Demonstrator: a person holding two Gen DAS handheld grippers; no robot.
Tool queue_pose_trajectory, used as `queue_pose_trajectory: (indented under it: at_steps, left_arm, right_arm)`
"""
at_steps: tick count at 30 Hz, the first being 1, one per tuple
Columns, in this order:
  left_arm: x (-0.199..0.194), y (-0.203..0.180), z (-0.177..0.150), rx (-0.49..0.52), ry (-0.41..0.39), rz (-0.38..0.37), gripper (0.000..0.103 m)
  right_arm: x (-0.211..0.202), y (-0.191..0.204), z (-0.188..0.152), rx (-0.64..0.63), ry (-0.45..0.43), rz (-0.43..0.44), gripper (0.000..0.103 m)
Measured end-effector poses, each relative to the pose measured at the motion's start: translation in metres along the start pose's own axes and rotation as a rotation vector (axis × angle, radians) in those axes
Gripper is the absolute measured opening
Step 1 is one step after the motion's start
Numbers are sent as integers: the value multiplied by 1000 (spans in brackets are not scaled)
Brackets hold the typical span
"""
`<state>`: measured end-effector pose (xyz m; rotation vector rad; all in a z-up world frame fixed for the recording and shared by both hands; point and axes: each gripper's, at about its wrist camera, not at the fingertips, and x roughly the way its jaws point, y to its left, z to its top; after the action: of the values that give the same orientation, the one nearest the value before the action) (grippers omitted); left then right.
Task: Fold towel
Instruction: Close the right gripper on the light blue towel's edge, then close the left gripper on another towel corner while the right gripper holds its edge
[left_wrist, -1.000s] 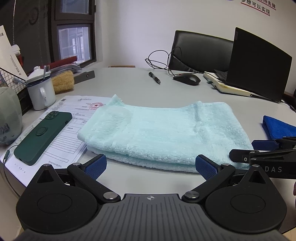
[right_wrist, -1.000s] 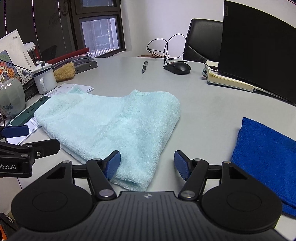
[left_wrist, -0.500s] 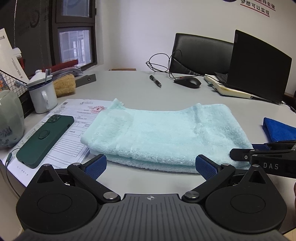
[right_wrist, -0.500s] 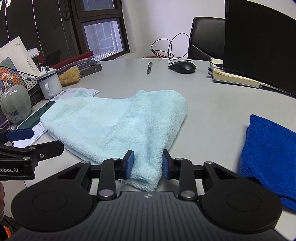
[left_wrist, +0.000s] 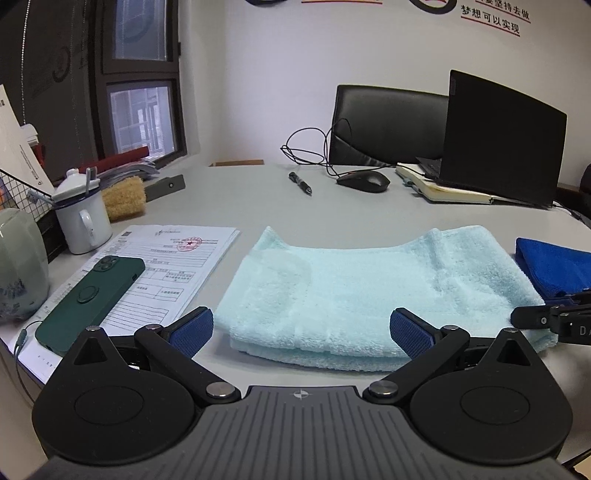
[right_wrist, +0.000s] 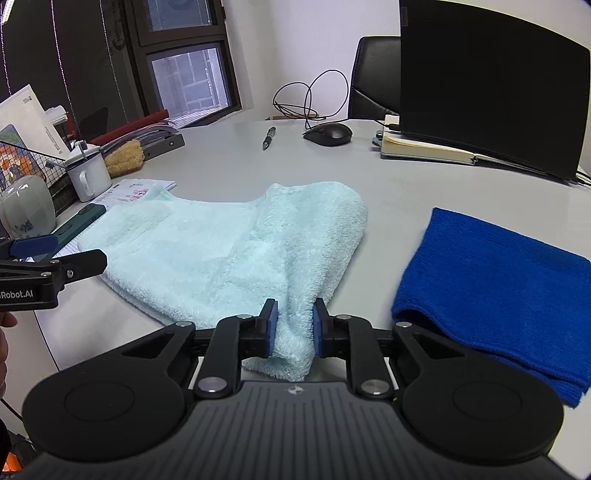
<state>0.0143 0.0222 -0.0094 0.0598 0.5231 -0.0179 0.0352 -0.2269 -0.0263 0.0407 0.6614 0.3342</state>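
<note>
Left gripper (right_wrist: 33, 254) body: "Robot.AI". Right gripper (left_wrist: 554, 321) body: "D", rest cut off. Wall sign (left_wrist: 491, 16), red Chinese chars: "梦想可以实现". Paper form (left_wrist: 173, 258): red stamp, print unreadable.

Pale aqua towel (left_wrist: 369, 291), folded double, lying on table, near corner bunched

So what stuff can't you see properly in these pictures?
- Light blue towel: the corner held by the right gripper is hidden behind the gripper's body in the right wrist view.
- Printed papers: text too small to read in the left wrist view; the green phone covers part.
- Blue cloth: cut off by the left wrist view's right edge.
- Laptop: only its dark back shows; the screen faces away.
</note>
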Motion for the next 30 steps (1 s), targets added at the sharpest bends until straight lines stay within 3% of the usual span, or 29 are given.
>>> queue_pose_trajectory:
  at_steps: [15, 30]
  left_arm:
    - [-1, -24, 11, 114, -11, -76, 103]
    - [31, -32, 32, 216, 2, -96, 103]
  right_arm:
    - [-40, -37, -23, 37, 10, -31, 20]
    - [-48, -44, -26, 41, 18, -16, 20]
